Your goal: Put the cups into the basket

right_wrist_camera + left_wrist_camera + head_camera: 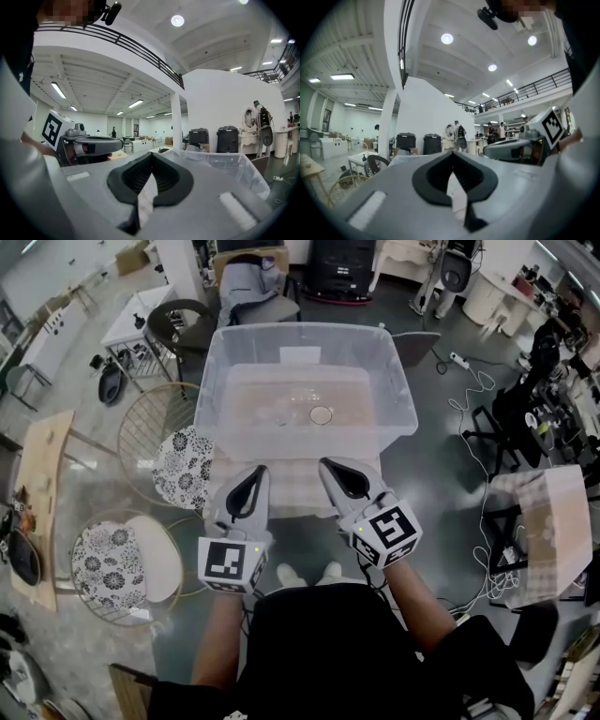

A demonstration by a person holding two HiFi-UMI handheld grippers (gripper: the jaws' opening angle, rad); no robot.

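Observation:
The basket is a large clear plastic bin (398,399) on a checked tablecloth ahead of me. Through its walls I see the round rim of a clear cup (321,415) on its floor, and fainter clear shapes beside it that I cannot make out. My left gripper (257,472) and right gripper (326,464) hover side by side just short of the bin's near wall. Both are shut with nothing between the jaws. In the left gripper view the shut left gripper (452,155) points level. In the right gripper view the right gripper (151,157) faces the bin's rim (225,161).
Two round chairs with floral cushions (183,465) (117,563) stand left of the table. A wooden table (42,484) is at the far left, and a small checked-cloth table (553,521) at the right. Cables (469,390) lie on the floor. People stand far off in the hall.

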